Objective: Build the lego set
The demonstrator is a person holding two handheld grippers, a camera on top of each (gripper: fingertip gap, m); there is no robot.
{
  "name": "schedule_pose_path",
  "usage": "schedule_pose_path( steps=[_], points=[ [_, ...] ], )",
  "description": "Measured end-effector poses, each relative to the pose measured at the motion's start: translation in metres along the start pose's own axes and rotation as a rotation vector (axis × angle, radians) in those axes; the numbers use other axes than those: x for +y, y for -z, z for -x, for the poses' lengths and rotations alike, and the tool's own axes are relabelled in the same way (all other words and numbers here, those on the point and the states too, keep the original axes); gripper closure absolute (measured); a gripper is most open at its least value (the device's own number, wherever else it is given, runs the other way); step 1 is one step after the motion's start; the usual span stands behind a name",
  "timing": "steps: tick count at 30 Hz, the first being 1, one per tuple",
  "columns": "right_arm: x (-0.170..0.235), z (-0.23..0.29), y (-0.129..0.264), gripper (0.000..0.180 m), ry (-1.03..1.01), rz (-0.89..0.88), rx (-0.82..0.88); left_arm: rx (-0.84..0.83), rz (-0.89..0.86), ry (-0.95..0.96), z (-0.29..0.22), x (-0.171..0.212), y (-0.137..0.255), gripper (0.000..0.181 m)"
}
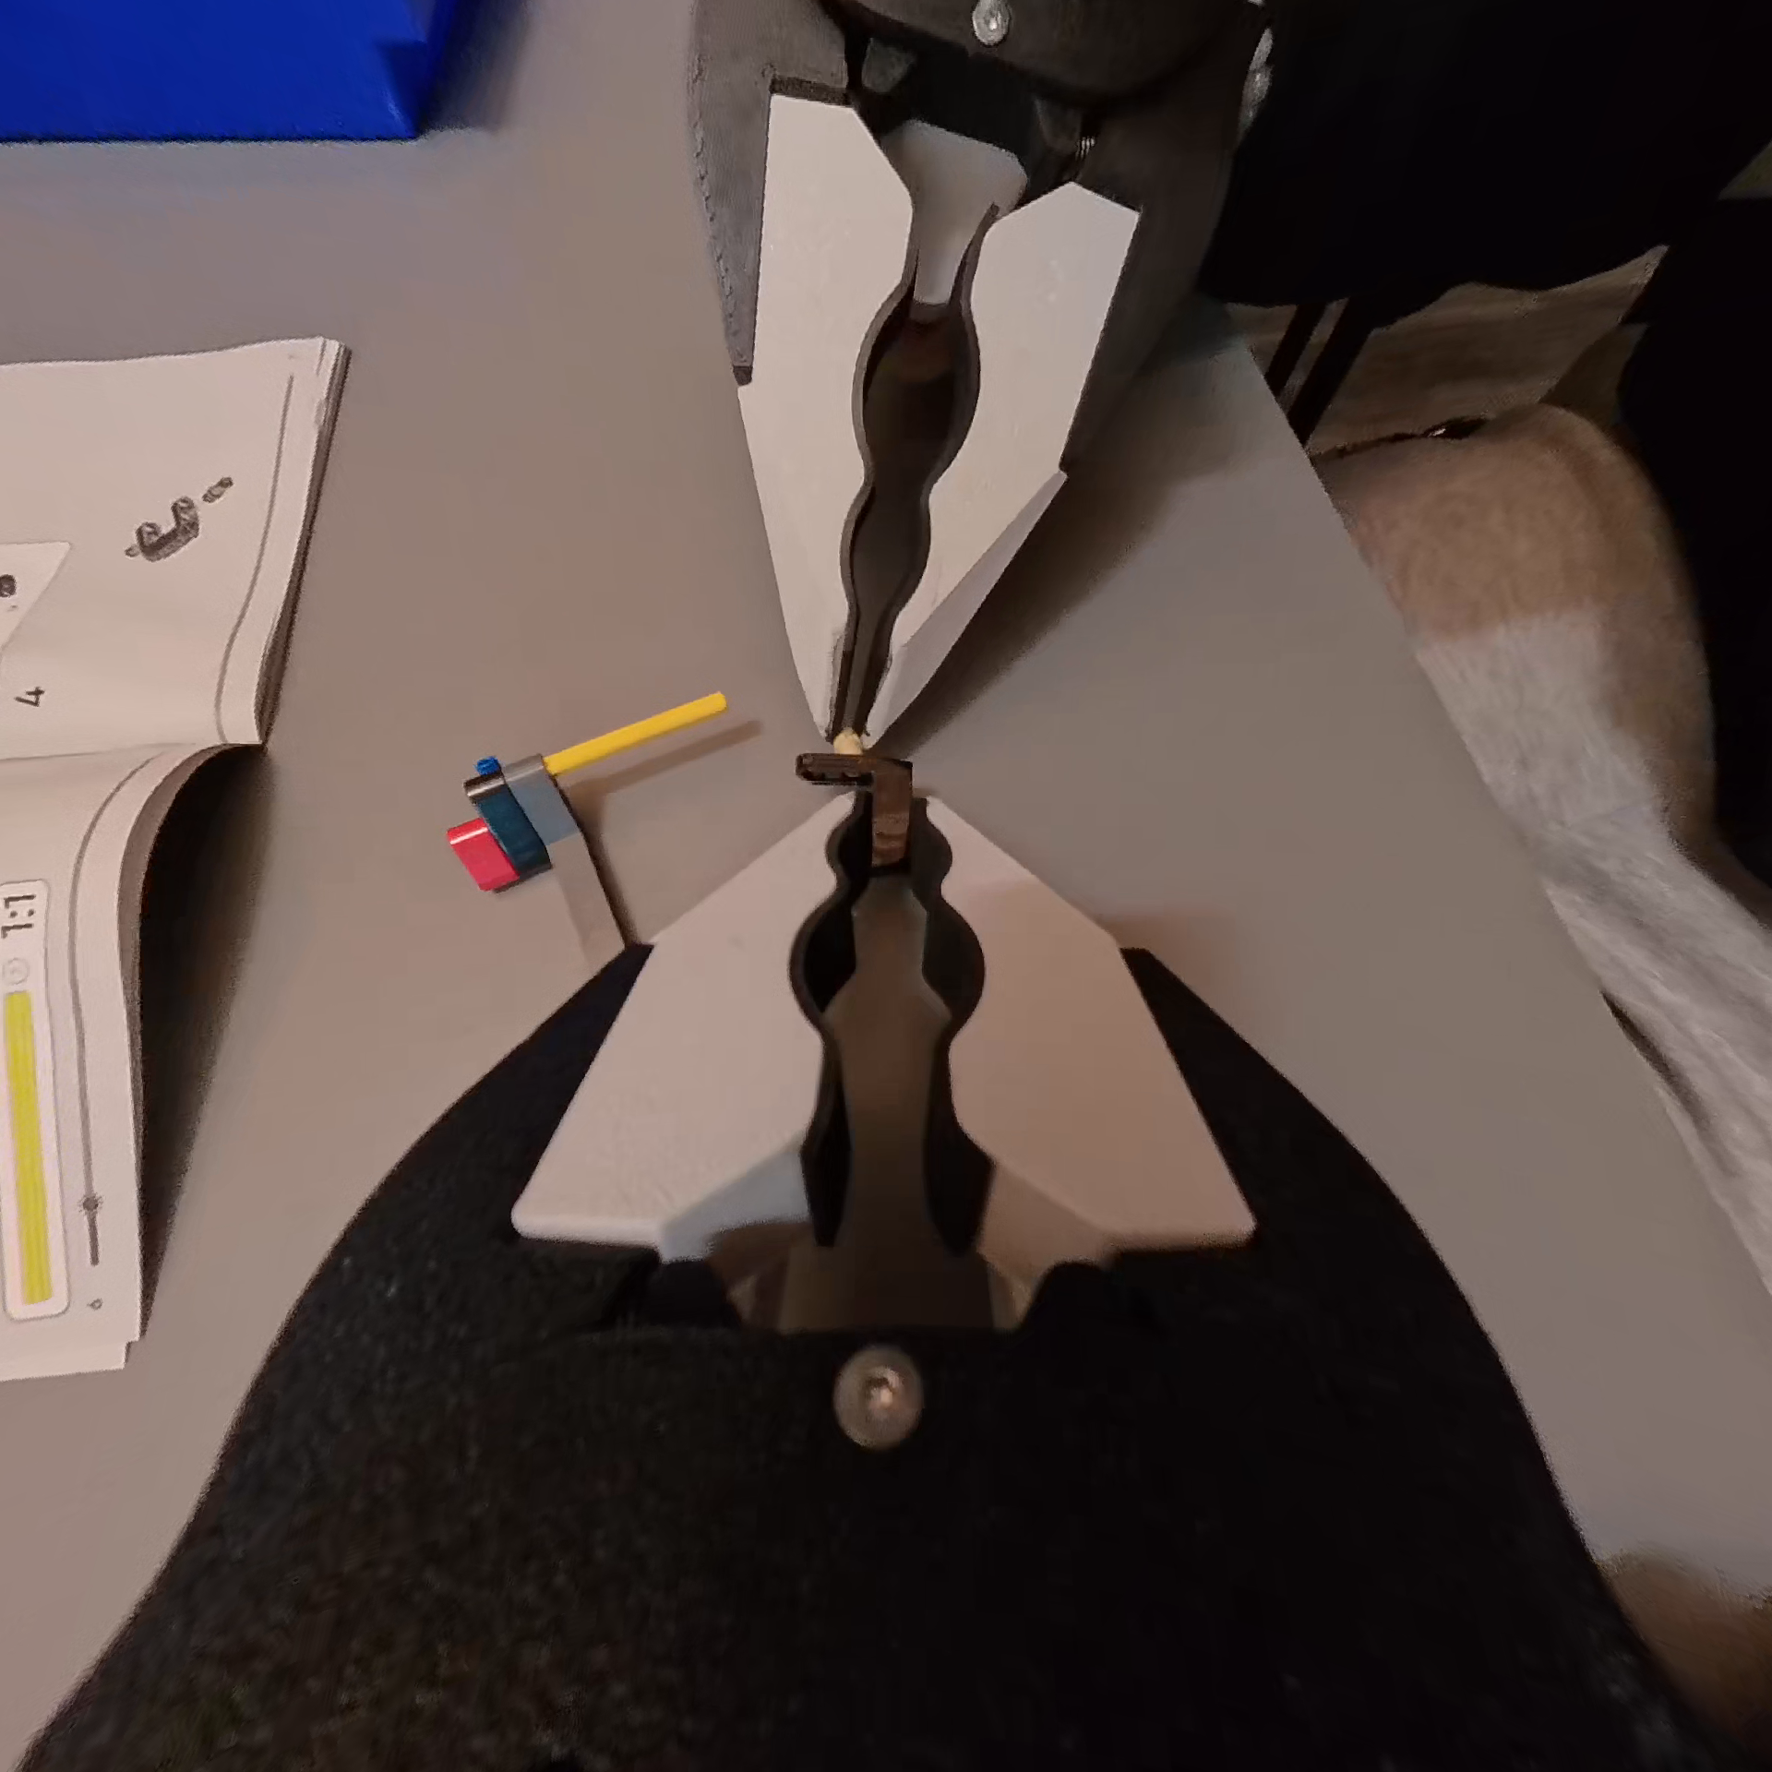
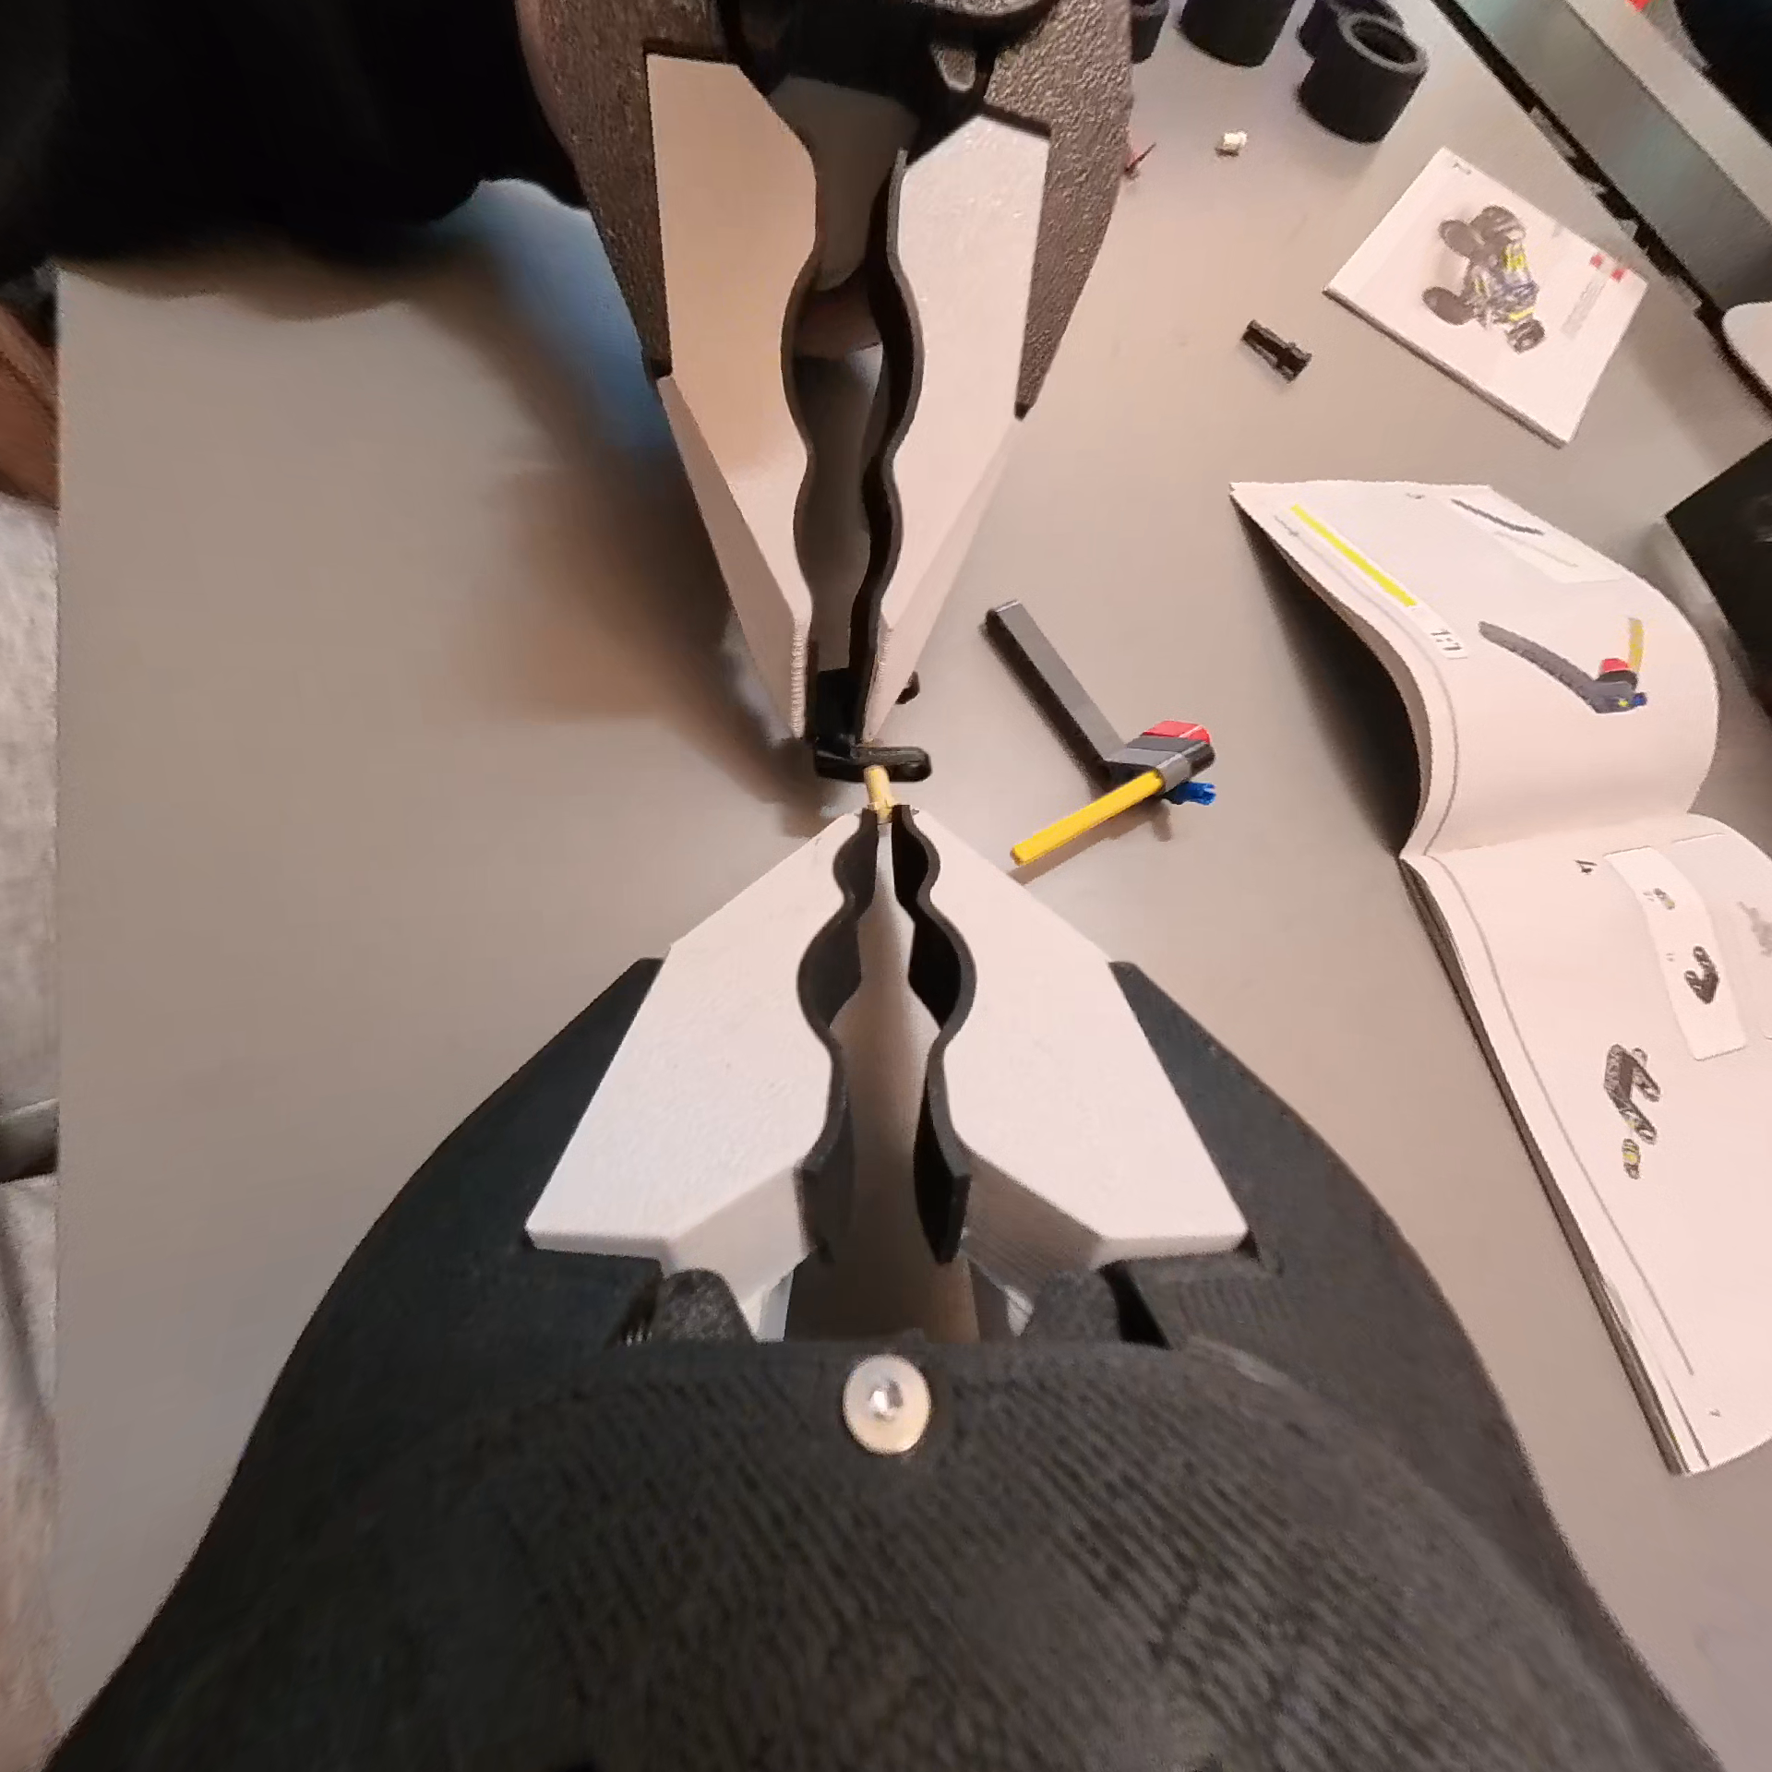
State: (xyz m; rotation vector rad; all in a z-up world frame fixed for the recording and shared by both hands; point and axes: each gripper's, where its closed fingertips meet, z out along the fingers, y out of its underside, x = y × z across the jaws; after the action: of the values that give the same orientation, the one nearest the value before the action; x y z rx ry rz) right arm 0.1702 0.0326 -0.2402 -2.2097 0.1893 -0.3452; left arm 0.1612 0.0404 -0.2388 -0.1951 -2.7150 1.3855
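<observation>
Left gripper (image 1: 877, 815) clenched on small black L-shaped lego piece (image 1: 868, 781), pointing far; right gripper (image 2: 882, 820) opposing tip-to-tip, pinching tan peg (image 2: 876, 784); grey table (image 2: 384, 671) beneath

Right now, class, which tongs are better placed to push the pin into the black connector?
Right tongs: they grip the tan pin, its tip already at the black angled connector, which the left tongs clamp as the brace.
</observation>
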Motion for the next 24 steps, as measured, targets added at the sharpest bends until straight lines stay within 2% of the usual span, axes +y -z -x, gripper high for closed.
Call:
schedule_pose_path(
  steps=[4,10,12,20,24],
  points=[
    [-0.009,-0.004,0.007,0.178,-0.043,-0.075,0.001,-0.007,-0.058,0.003,0.002,-0.008,0.005,0.175],
    [0.008,0.004,-0.008,0.178,0.062,0.075,0.030,-0.040,0.119,-0.050,-0.001,0.015,-0.006,0.175],
    [0.009,0.006,-0.007,0.178,0.000,0.080,-0.001,-0.039,0.126,-0.022,-0.002,0.015,-0.007,0.175],
    [0.008,0.005,-0.009,0.178,-0.039,0.082,-0.023,-0.018,0.122,0.039,-0.002,0.016,-0.006,0.174],
    [0.007,0.006,-0.010,0.178,-0.043,0.081,-0.034,-0.027,0.128,-0.027,-0.002,0.017,-0.004,0.175]
  ],
)
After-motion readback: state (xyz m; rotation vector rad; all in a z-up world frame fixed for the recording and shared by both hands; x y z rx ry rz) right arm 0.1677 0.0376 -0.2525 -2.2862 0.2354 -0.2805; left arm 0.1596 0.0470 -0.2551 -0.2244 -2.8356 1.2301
